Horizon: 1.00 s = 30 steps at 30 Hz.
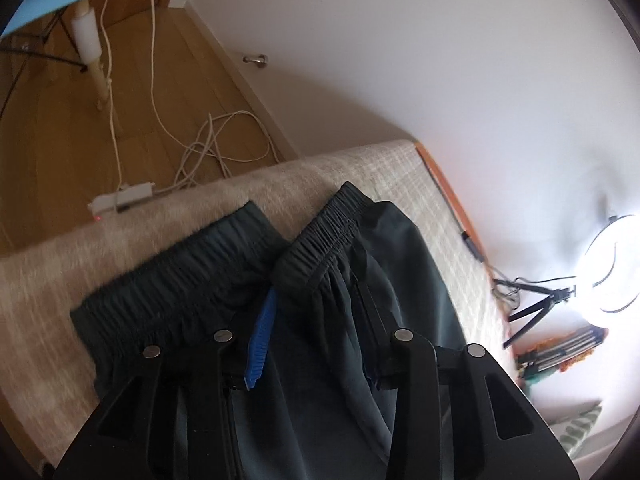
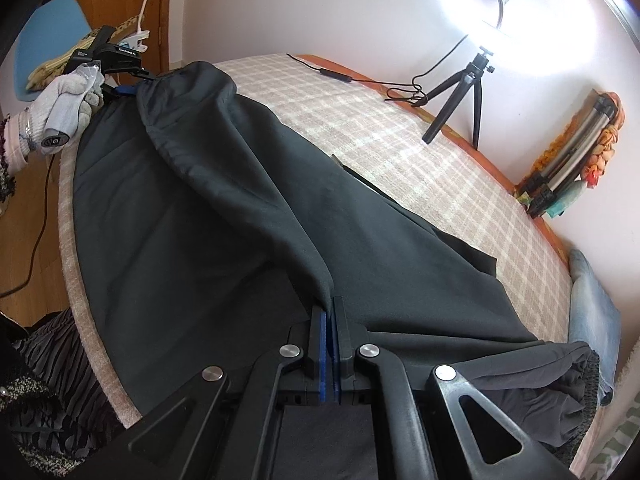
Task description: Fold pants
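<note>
Dark pants [image 1: 400, 264] lie on a beige checked bed cover [image 1: 400, 176], their elastic waistband [image 1: 320, 240] folded over toward the far edge. My left gripper [image 1: 316, 292] stands open over the waistband: cloth sits between the fingers, one blue pad [image 1: 262, 344] shows bare, and the other finger is mostly hidden by fabric. In the right wrist view a gloved hand [image 2: 60, 92] holds that left gripper [image 2: 128, 89] at the waistband. My right gripper [image 2: 330, 316] is shut on a ridge of the pants [image 2: 240, 208], pinched between its blue pads, and the ridge runs up to the waistband.
A ring light on a small tripod [image 2: 460, 92] stands at the bed's far edge, with a folded tripod [image 2: 568, 164] against the wall. A power strip [image 1: 124, 200] and white cables lie on the wooden floor. A blue cushion [image 2: 588, 308] lies at the right.
</note>
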### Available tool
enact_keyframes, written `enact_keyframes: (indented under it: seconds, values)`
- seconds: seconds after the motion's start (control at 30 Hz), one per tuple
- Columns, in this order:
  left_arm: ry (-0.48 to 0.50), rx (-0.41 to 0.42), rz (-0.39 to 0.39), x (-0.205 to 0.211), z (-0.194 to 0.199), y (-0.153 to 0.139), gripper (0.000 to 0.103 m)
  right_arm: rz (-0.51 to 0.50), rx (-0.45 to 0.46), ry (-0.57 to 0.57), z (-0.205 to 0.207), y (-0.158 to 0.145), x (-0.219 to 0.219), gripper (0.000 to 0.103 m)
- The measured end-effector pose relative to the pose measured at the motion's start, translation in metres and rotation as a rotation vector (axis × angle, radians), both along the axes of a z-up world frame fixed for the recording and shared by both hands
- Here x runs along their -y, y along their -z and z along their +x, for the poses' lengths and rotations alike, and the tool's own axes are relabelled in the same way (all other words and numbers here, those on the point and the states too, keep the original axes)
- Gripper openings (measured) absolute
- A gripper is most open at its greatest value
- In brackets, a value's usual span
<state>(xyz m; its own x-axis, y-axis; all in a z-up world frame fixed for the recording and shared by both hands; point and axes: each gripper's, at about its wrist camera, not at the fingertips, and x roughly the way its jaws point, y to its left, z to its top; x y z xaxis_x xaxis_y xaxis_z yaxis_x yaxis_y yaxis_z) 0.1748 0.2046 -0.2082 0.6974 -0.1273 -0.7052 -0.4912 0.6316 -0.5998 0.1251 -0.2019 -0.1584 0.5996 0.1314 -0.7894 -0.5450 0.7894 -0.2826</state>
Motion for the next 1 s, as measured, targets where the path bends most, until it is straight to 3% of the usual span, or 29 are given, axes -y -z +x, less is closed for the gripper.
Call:
enact_keyframes:
  seconds: [0.13, 0.27, 0.33, 0.47, 0.7, 0.87, 1.0]
  values:
    - [0.054, -0.023, -0.036, 0.007, -0.001, -0.001, 0.033, 0.006, 0.006, 0.009, 0.002, -0.002, 0.001, 0.000]
    - [0.090, -0.037, 0.018, 0.019, -0.003, 0.001, 0.033, 0.022, 0.014, 0.016, 0.003, -0.005, 0.002, 0.000]
    - [0.082, -0.051, 0.017, 0.016, 0.002, 0.001, 0.004, 0.021, 0.016, 0.017, 0.005, -0.005, 0.001, 0.000]
    - [0.073, -0.004, -0.036, 0.008, 0.011, -0.016, 0.003, 0.021, 0.028, 0.020, 0.005, -0.008, 0.003, 0.000]
    - [0.119, 0.111, 0.063, 0.009, 0.015, -0.079, 0.003, 0.061, 0.076, 0.038, 0.008, -0.031, 0.011, 0.000]
    - [0.091, 0.093, 0.091, -0.009, -0.034, -0.065, 0.003, 0.076, 0.089, -0.021, -0.014, -0.047, 0.002, 0.000]
    - [0.088, 0.026, 0.112, -0.020, -0.065, -0.039, 0.003, -0.007, 0.072, -0.115, -0.043, -0.035, -0.009, 0.000]
